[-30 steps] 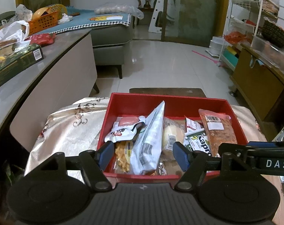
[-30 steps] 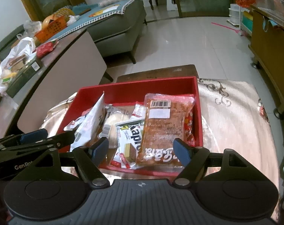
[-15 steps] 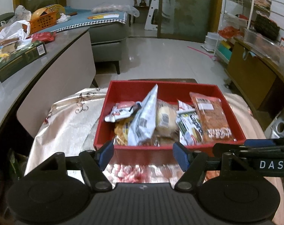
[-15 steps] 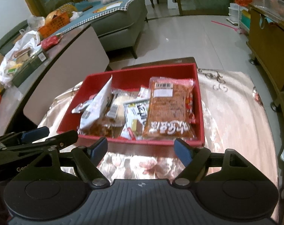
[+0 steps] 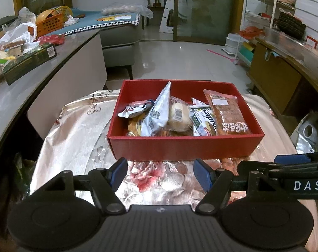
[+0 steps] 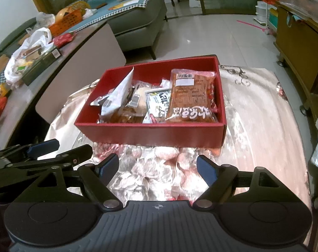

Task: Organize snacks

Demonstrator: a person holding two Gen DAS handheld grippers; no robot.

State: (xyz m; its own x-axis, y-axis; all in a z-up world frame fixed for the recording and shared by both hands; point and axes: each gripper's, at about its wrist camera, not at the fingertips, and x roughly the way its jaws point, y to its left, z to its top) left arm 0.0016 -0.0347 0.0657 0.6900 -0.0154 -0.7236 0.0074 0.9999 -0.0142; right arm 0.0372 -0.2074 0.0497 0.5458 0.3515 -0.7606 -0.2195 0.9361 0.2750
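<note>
A red box point(image 5: 180, 147) point(image 6: 154, 133) stands on a floral-cloth table and holds several snack packets: an orange packet with Korean lettering point(image 5: 227, 113) point(image 6: 190, 96), a Kapro wafer pack point(image 5: 203, 119), a white upright bag point(image 5: 159, 111) point(image 6: 117, 94) and a round bun in clear wrap point(image 5: 178, 115). My left gripper point(image 5: 160, 175) is open and empty, a little short of the box's near wall. My right gripper point(image 6: 158, 167) is open and empty too, also short of the box. Each gripper shows at the edge of the other's view.
A grey counter point(image 5: 33, 69) on the left carries a green box point(image 5: 30, 61), plastic bags and an orange basket point(image 5: 49, 24). A sofa point(image 5: 119, 35) stands behind. A wooden cabinet point(image 5: 285, 77) and shelves are on the right. A foil roll point(image 5: 310, 130) lies at the table's right edge.
Both grippers have drawn back from over the box toward me, so the box now sits farther ahead. Both stay open. The snacks have not moved.
</note>
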